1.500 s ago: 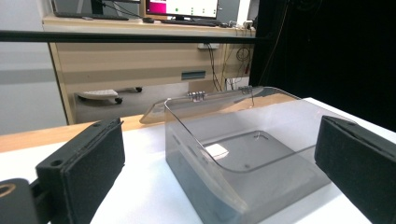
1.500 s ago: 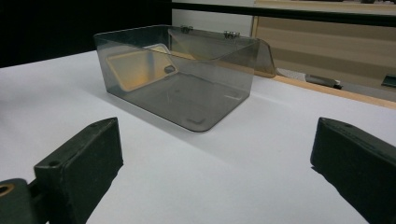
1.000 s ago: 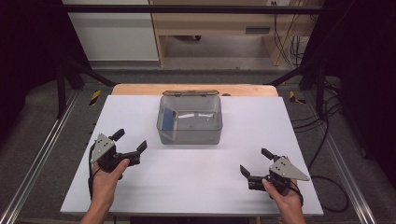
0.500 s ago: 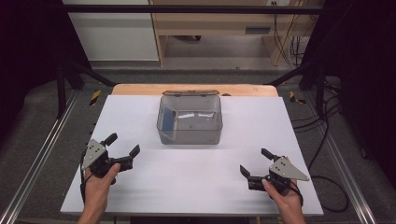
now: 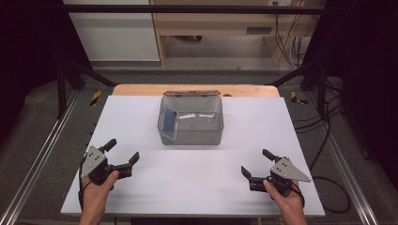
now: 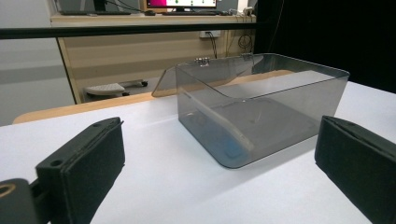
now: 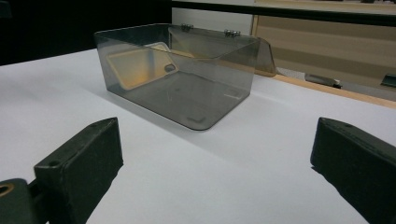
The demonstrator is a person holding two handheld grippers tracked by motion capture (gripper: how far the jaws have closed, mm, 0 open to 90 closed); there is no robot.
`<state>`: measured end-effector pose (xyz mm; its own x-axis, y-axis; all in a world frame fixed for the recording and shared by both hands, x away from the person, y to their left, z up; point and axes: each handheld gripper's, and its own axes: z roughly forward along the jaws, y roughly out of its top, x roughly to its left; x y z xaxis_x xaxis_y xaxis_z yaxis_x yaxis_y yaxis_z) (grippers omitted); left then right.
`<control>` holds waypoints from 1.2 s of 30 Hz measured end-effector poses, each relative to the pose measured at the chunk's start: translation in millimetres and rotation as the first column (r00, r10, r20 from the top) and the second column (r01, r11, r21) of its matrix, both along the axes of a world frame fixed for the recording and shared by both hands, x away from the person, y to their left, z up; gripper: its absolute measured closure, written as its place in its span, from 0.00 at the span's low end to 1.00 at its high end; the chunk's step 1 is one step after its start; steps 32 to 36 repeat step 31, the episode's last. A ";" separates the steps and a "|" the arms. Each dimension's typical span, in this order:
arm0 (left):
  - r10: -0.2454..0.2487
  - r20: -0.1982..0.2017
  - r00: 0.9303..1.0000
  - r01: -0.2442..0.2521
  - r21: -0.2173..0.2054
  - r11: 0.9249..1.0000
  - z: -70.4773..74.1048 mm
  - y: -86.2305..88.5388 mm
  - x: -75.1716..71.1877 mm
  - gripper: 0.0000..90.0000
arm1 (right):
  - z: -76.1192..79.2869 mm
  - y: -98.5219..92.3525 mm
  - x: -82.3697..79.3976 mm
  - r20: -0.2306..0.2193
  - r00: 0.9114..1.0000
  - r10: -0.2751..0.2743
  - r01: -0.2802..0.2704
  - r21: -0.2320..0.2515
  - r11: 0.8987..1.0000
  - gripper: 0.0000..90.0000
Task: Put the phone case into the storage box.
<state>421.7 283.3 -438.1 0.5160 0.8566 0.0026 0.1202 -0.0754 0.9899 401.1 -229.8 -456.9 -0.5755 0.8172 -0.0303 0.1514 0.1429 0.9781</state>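
Nearest the person, both hands rest low over the front of the white table. The left gripper sits near the front left corner, its jaws spread wide apart with nothing between them, aimed forward and toward the table's middle. The right gripper sits near the front right edge, its jaws likewise spread and empty, aimed forward and inward. Both are well apart from each other and from the box.

Farther back, at the table's middle toward its far edge, stands a smoky transparent plastic box. Its long axis runs across the table, left to right, parallel to the far edge. Its opening faces up. The hinged lid is swung open behind the rear wall, the hinges along the far long side, so the lid leans away from the person.

Inside the box, a flat rectangular phone-like slab leans tilted against the left end wall, its long axis running front to back. In the right gripper view the slab shows a pale back with a small dark spot at one corner; in the left gripper view the box stands ahead between the spread jaws.

Beyond the table's wooden far edge lie grey floor and a pale wood cabinet.
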 end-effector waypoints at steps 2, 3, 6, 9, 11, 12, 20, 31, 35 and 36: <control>-0.004 0.001 1.000 0.004 0.002 1.000 -0.2 -0.7 -1.2 0.02 | 0.1 0.0 -0.1 0.000 1.000 0.000 0.000 0.000 1.000 0.03; -0.006 0.003 1.000 0.006 0.002 1.000 -0.4 -1.3 -1.8 0.02 | 0.1 0.0 -0.1 0.000 1.000 0.000 0.000 0.000 1.000 0.03; -0.014 0.005 1.000 0.014 0.007 1.000 -0.7 -2.5 -3.6 0.02 | 0.1 -0.2 -0.1 0.000 1.000 0.000 0.000 0.001 1.000 0.03; -0.022 0.003 1.000 0.022 0.002 1.000 -1.2 -3.3 -5.4 0.02 | 0.1 -0.6 -0.2 0.000 1.000 -0.002 0.002 0.002 1.000 0.03; -0.025 0.001 1.000 0.025 -0.005 1.000 -1.9 -3.4 -6.8 0.02 | 0.1 -1.0 -0.1 0.000 1.000 -0.003 0.003 0.003 1.000 0.03; -0.026 0.002 1.000 0.026 -0.008 1.000 -2.3 -3.3 -7.6 0.02 | 0.1 -1.2 -0.1 0.001 1.000 -0.003 0.003 0.002 1.000 0.03; -0.020 0.017 1.000 0.021 -0.031 0.999 -1.3 2.3 -16.3 0.02 | 1.0 -4.9 0.0 0.016 1.000 -0.014 0.014 0.000 1.000 0.03; -0.008 0.032 0.999 0.009 -0.051 0.999 1.5 13.4 -21.1 0.02 | 3.2 -24.2 0.9 0.030 0.995 -0.096 0.094 0.071 0.993 0.03; -0.008 0.032 0.999 0.009 -0.051 0.999 1.5 13.4 -21.1 0.02 | 3.2 -24.2 0.9 0.030 0.995 -0.096 0.094 0.071 0.993 0.03; -0.008 0.032 0.999 0.009 -0.051 0.999 1.5 13.4 -21.1 0.02 | 3.2 -24.2 0.9 0.030 0.995 -0.096 0.094 0.071 0.993 0.03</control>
